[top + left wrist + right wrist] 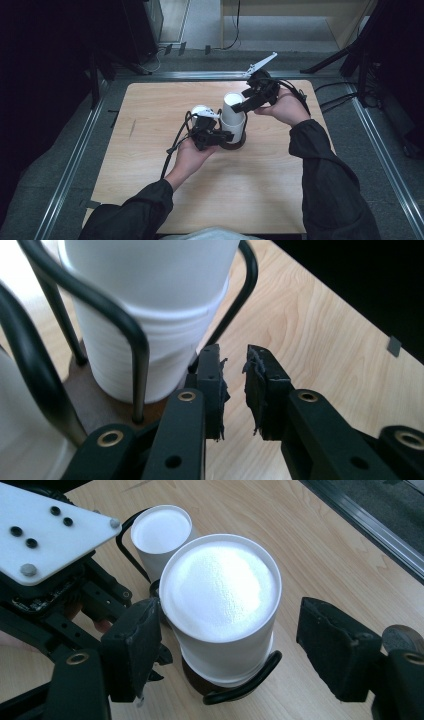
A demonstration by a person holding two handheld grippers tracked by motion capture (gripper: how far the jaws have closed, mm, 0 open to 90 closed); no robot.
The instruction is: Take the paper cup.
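At center frame on the counter [150, 200], I see 2 stacked white foam cups [233, 116] standing in a black wire holder [240, 690]. My left tongs [234, 390] are together, empty, beside the holder's base. My right tongs [227, 645] stand apart around the top cup [220, 600], the left pad touching it.

The left hand [191, 152] holds the left black two-jaw gripper [226, 136] low and level, its jaws nearly together. The right hand [286, 107] holds the right black two-jaw gripper [239, 106] raised and tilted downward, its jaws spread wide.
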